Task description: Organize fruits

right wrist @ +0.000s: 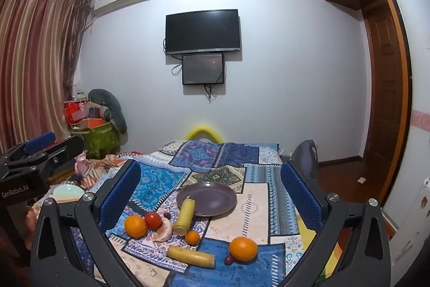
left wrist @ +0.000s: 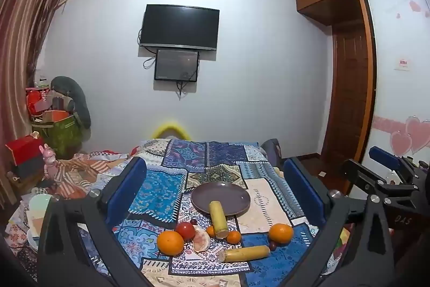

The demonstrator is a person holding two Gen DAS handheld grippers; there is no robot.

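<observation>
A purple plate (left wrist: 231,192) (right wrist: 215,195) lies on the patchwork cloth. A yellow cane piece (left wrist: 218,218) (right wrist: 185,215) leans on its near rim. In front lie a large orange (left wrist: 170,242) (right wrist: 135,226), a red tomato (left wrist: 185,230) (right wrist: 153,219), a peeled citrus (left wrist: 201,240) (right wrist: 163,231), a small orange (left wrist: 233,236) (right wrist: 192,237), a second large orange (left wrist: 280,233) (right wrist: 243,248) and a second cane piece (left wrist: 244,254) (right wrist: 191,256). My left gripper (left wrist: 215,195) and right gripper (right wrist: 211,195) are open, empty, held above the fruit.
The patchwork cloth (left wrist: 158,184) (right wrist: 258,209) covers a bed or table. Small dark grapes (left wrist: 272,245) (right wrist: 228,260) lie by the right orange. Clutter, boxes and a pink toy (left wrist: 49,160) sit at left. A wardrobe (left wrist: 346,71) stands at right.
</observation>
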